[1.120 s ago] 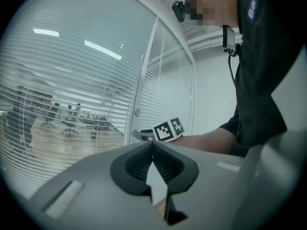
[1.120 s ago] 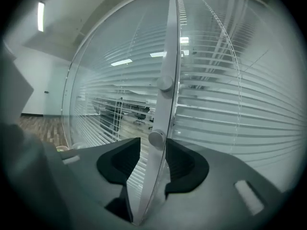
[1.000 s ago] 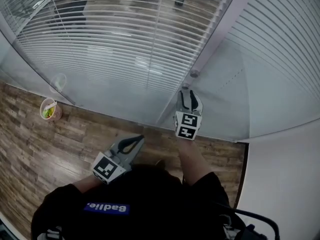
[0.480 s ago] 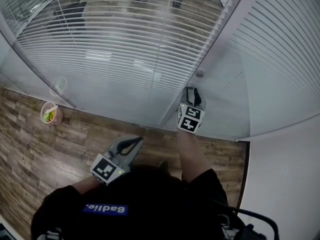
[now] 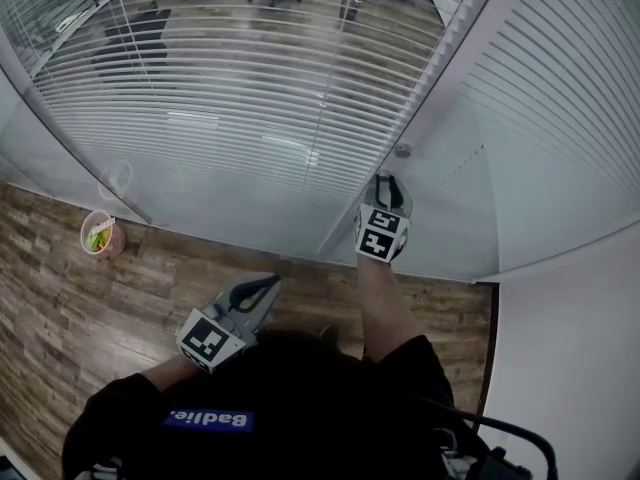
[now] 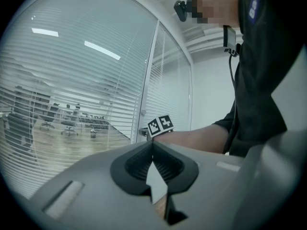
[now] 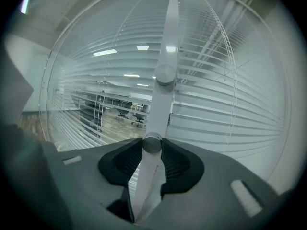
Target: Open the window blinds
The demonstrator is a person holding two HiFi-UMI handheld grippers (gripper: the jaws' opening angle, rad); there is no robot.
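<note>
While the blinds hang not yet opened behind the far glass, the right gripper, jaws just closing, pinches the lower knob on the frame post, its turning apparently left, and the near left gripper rests pressed together, empty.

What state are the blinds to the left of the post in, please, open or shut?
Open, at least partly: their slats lie flat enough that the office chairs beyond show between them.
</note>
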